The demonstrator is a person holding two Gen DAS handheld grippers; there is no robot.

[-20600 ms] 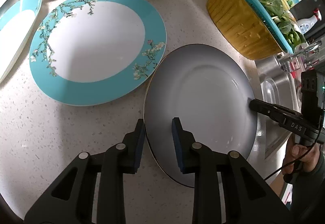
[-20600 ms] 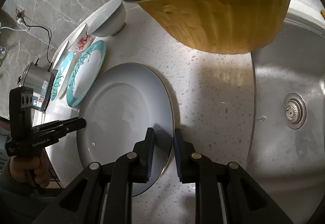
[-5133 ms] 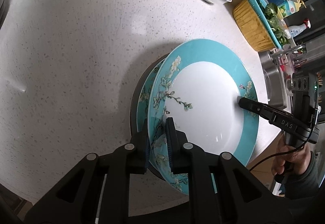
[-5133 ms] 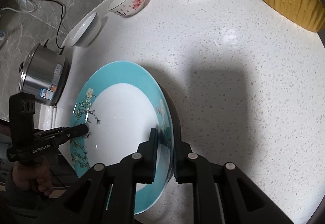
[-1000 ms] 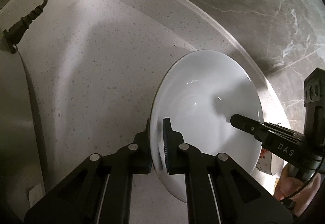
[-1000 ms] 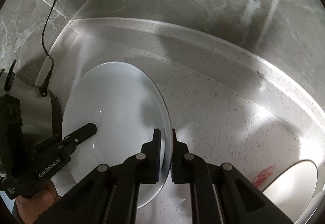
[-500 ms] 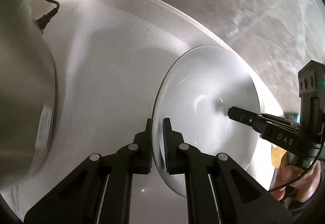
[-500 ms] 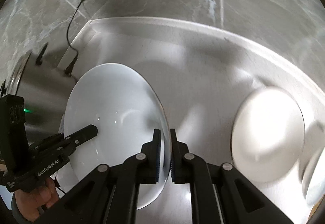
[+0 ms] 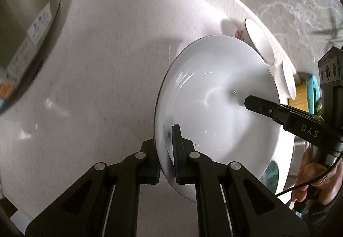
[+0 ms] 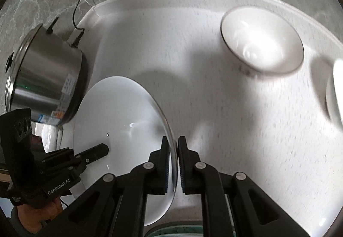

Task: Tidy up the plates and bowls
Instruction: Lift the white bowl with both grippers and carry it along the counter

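A large white bowl (image 9: 216,95) hangs in the air above the speckled counter, held by both grippers on opposite rims. My left gripper (image 9: 167,155) is shut on its near rim. My right gripper (image 10: 172,161) is shut on the other rim of the same white bowl (image 10: 120,116). A flowered bowl (image 9: 253,41) and a small white bowl (image 9: 288,78) stand behind it. In the right wrist view the flowered bowl (image 10: 261,39) stands at the back and another white dish (image 10: 336,91) at the right edge. A teal plate edge (image 10: 178,230) shows below.
A steel rice cooker (image 10: 42,78) with a black cord stands at the left by the marble wall; it also fills the left wrist view's upper left (image 9: 23,28). A yellow basin with a teal colander (image 9: 308,95) is at the far right. The counter (image 10: 214,108) lies below.
Both grippers have carried the white bowl away from the back corner toward the other bowls. The flowered bowl and the small white bowl have come into view; the scene is motion-blurred.
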